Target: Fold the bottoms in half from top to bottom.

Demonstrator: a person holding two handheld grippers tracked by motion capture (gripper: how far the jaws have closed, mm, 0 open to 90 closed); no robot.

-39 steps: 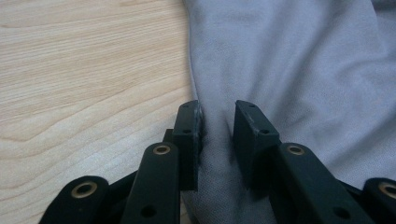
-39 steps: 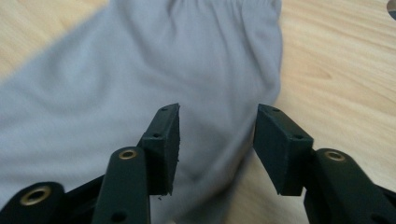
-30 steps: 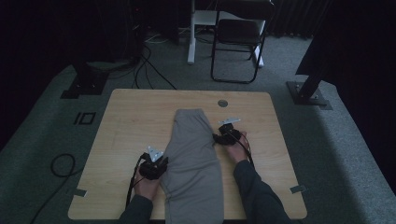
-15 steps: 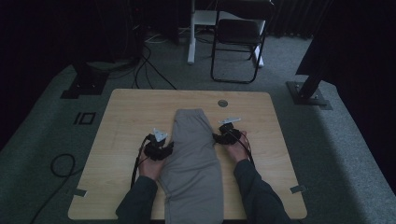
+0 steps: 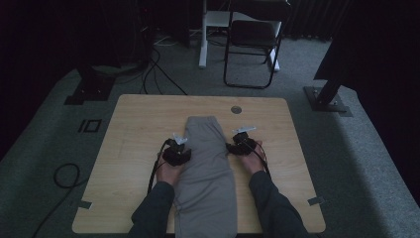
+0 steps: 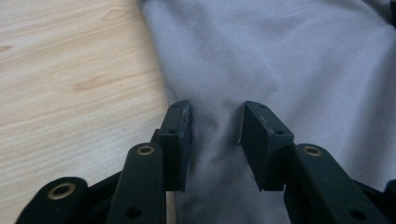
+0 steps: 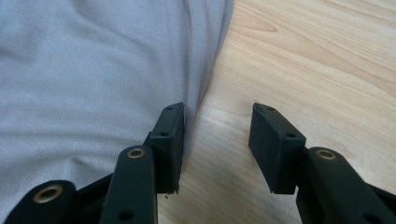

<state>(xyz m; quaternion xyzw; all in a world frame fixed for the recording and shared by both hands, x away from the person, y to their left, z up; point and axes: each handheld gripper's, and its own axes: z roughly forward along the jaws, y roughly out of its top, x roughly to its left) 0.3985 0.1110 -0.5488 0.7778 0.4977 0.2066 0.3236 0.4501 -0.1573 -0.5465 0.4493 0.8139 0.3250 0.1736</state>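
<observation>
We have grey pants (image 5: 205,173) lying lengthwise on the bench (image 5: 133,134). Left tool (image 6: 215,135) straddles a cloth ridge, jaws apart; right tool (image 7: 217,140) gapes at the edge. Likely folding: next, pinch both sides.

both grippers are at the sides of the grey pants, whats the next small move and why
Probably close both grippers on the cloth edges. The left gripper has open jaws with a ridge of the grey pants between them. The right gripper is open astride the pants' edge, one jaw on cloth, the other over bare table; it may need to nudge further over the cloth first.
</observation>
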